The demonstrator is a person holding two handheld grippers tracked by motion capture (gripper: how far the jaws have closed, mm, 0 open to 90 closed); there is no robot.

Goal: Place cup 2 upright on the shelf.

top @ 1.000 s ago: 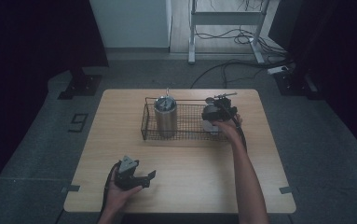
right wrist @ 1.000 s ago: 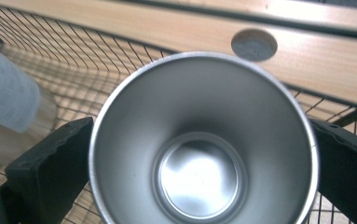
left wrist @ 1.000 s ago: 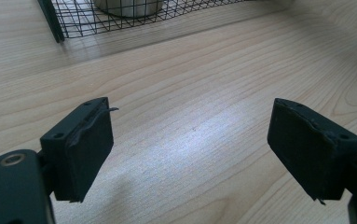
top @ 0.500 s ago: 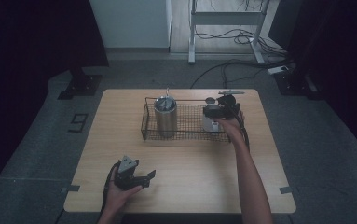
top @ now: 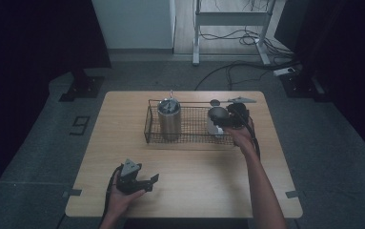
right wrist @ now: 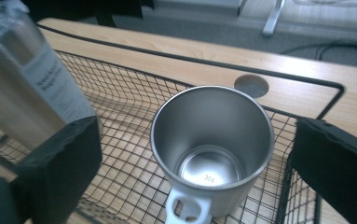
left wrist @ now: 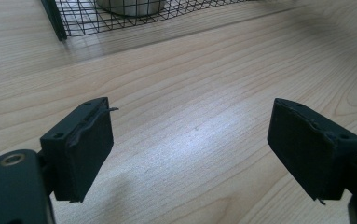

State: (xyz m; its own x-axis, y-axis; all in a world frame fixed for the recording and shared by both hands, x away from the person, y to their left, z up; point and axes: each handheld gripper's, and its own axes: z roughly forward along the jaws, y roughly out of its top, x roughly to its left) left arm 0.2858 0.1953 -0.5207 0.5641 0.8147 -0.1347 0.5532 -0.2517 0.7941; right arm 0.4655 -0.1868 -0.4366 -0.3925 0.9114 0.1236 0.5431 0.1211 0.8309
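The right gripper [right wrist: 199, 172] hangs spread over the steel mug [right wrist: 212, 149], its jaws just closing without touching it; the mug's handle is cut off below. The mug stands in the wire basket [right wrist: 120, 135] beside a half-cropped tumbler [right wrist: 22, 79]. The left gripper [left wrist: 190, 149] sits spread over the bare table [left wrist: 190, 93]

The high view looks forward and down from above the person's side, taking in the whole bench [top: 189, 162]. The left gripper view skims low over bare wood toward the wire basket [left wrist: 120, 16]; the right gripper view peers closely down into that basket [right wrist: 134, 177], where the steel cup [right wrist: 212, 140] stands.
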